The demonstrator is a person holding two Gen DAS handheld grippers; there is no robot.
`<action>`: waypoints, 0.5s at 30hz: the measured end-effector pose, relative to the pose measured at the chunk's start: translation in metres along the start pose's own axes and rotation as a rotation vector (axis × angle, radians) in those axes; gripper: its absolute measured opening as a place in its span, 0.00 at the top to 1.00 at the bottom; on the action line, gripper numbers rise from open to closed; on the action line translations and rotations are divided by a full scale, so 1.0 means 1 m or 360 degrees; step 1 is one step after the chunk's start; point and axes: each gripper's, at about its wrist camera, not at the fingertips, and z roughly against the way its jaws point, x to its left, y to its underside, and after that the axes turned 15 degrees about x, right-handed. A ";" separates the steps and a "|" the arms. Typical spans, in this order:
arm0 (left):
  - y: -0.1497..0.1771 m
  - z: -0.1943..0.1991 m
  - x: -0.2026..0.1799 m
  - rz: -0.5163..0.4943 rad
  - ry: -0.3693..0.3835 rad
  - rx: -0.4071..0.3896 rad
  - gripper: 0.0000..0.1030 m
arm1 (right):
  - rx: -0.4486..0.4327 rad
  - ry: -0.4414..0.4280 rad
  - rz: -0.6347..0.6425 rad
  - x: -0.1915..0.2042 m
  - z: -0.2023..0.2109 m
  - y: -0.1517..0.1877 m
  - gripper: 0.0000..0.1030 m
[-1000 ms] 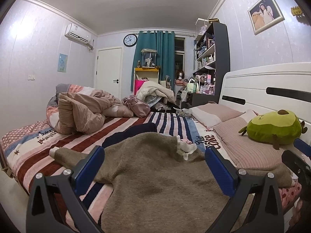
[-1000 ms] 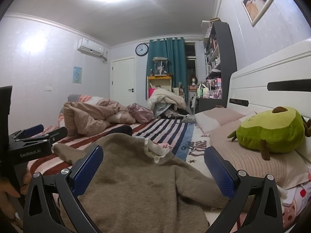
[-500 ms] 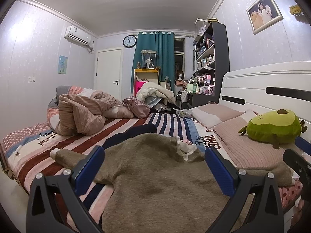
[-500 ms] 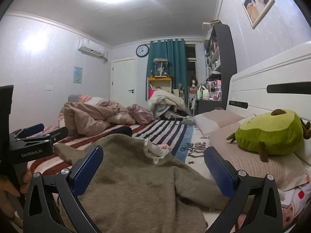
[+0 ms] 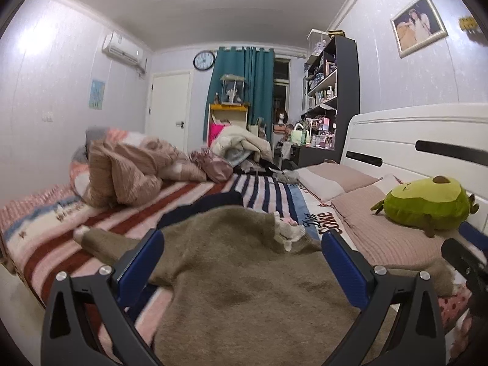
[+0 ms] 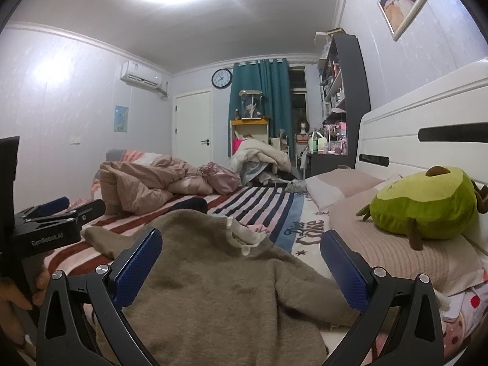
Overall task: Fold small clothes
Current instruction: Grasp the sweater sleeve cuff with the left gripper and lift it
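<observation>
A brown fuzzy sweater (image 5: pixel 244 280) lies spread on the striped bed, neck with a white collar (image 5: pixel 288 231) pointing away, one sleeve (image 5: pixel 97 241) stretched left. It also shows in the right wrist view (image 6: pixel 213 286). My left gripper (image 5: pixel 242 262) is open and empty, hovering over the sweater's body. My right gripper (image 6: pixel 241 262) is open and empty above the sweater's right half. The left gripper's body shows at the left edge of the right wrist view (image 6: pixel 52 222); the right gripper's body shows at the right edge of the left wrist view (image 5: pixel 466 259).
A green avocado plush (image 6: pixel 427 204) sits on pink pillows (image 6: pixel 396 253) by the white headboard (image 6: pixel 427 122). A crumpled pink quilt (image 5: pixel 131 174) and a dark garment (image 5: pixel 210 204) lie beyond the sweater. The bed's striped sheet (image 5: pixel 61 244) extends left to the bed edge.
Both grippers stay open over the sweater. The left view has shifted slightly and blurred; the sweater has not moved.
</observation>
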 end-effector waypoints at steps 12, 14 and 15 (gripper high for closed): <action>0.011 -0.080 0.086 0.0232 0.0098 0.0329 0.01 | 0.0152 0.0034 -0.0027 0.018 -0.083 0.002 0.00; 0.018 -0.105 0.114 0.0296 0.0071 0.0440 0.01 | 0.0224 -0.0017 -0.0067 0.018 -0.109 0.006 0.03; 0.021 -0.118 0.130 0.0331 0.0052 0.0493 0.01 | 0.0254 -0.0032 -0.0080 0.019 -0.120 0.010 0.13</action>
